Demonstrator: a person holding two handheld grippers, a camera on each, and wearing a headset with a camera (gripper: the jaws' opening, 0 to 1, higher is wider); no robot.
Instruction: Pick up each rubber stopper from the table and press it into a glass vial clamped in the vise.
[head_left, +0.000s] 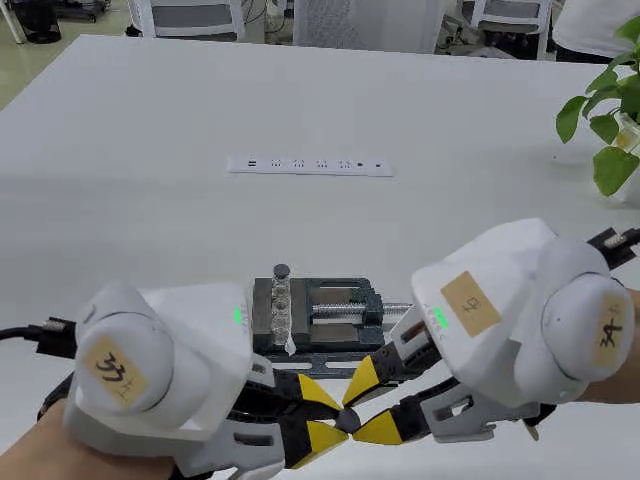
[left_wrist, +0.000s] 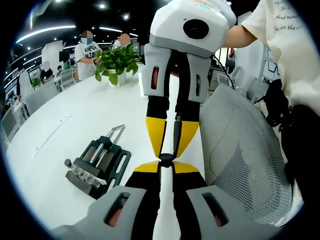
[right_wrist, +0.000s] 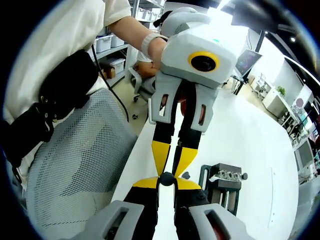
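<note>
Head view, nearest: left gripper and right gripper tip to tip, both jaw pairs pinched on small dark rubber stopper, mostly hidden by yellow tips. Beyond: vise clamping glass vials, count unclear. Farther: power strip, plant cut off.

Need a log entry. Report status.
Left gripper, right gripper tip to tip, both shut on one rubber stopper. Vise and vials beyond, apart. Nothing between.
</note>
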